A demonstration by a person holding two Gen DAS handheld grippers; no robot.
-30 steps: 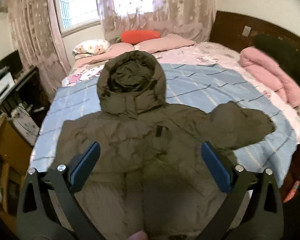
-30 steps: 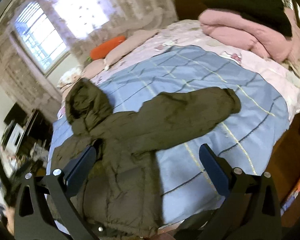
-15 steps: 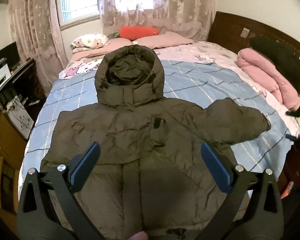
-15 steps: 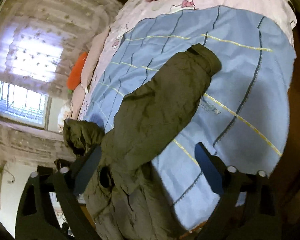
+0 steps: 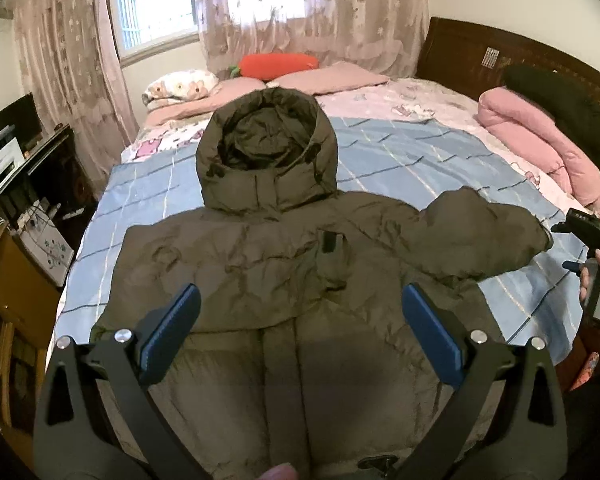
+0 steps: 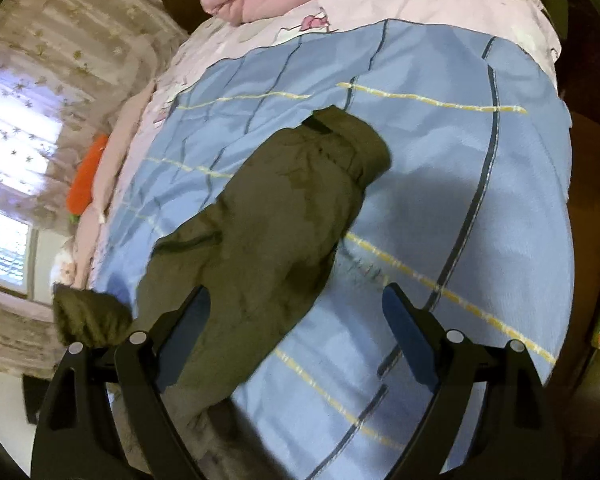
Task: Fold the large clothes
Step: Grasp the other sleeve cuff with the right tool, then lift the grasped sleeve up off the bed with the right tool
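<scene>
Olive jacket (image 5: 268,272) flat on bed (image 6: 480,208), face up. Left tool (image 5: 300,332) wide, empty, over torso. Right tool (image 6: 296,332) wide, empty, above sleeve (image 6: 284,216). Advisable: pinch cuff (image 6: 356,140), fold sleeve across chest.

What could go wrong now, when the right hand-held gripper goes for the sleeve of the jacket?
1. The sleeve is puffy, so the open right hand-held gripper may pinch only the outer fabric and slip off.
2. The sleeve lies near the bed edge; a loose fold could slide off.
3. The hood sticks out flat and may make the folded jacket lumpy.
</scene>
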